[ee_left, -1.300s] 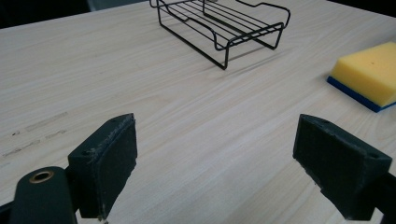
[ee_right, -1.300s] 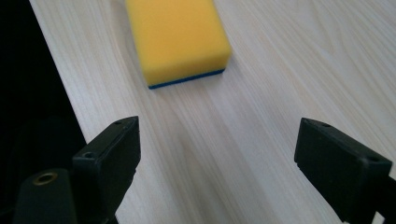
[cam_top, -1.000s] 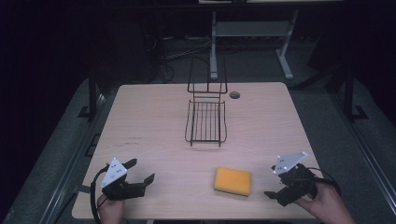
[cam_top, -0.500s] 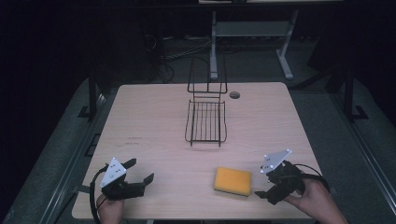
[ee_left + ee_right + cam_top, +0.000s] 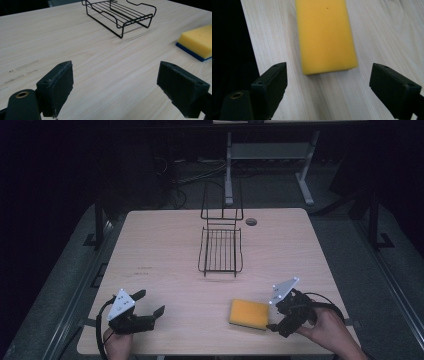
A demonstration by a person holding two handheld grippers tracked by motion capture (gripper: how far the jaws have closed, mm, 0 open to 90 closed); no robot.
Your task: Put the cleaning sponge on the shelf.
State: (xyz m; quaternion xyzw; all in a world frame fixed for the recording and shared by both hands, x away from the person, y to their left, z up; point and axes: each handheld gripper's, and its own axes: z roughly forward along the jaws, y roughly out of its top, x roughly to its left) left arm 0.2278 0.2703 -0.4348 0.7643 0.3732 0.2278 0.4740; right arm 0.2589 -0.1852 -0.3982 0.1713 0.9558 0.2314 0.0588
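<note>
Right gripper (image 5: pixel 278 322): it has moved leftward along the near edge of the surface (image 5: pixel 170 245) over the last second and now sits just beside the right end of the yellow sponge (image 5: pixel 249 314). In the right gripper view its jaws stand spread wide, empty, with the sponge's short end (image 5: pixel 325 37) lying between and just ahead of them; no contact yet.

Sponge: flat on the surface near the front edge, yellow face up, with a blue layer showing underneath in the left gripper view (image 5: pixel 197 41). Its position is unchanged.

Left gripper (image 5: pixel 142 311): jaws spread, empty, at the near left corner, well apart from the sponge; it has not shifted.

Wire rack (image 5: pixel 220 249): stands at mid-surface, empty, well apart from both grippers.

Assessment: the approach to the sponge is nearly complete. The jaws appear aligned to straddle its width; a short advance and closure would likely secure it. The rack is the probable destination.
</note>
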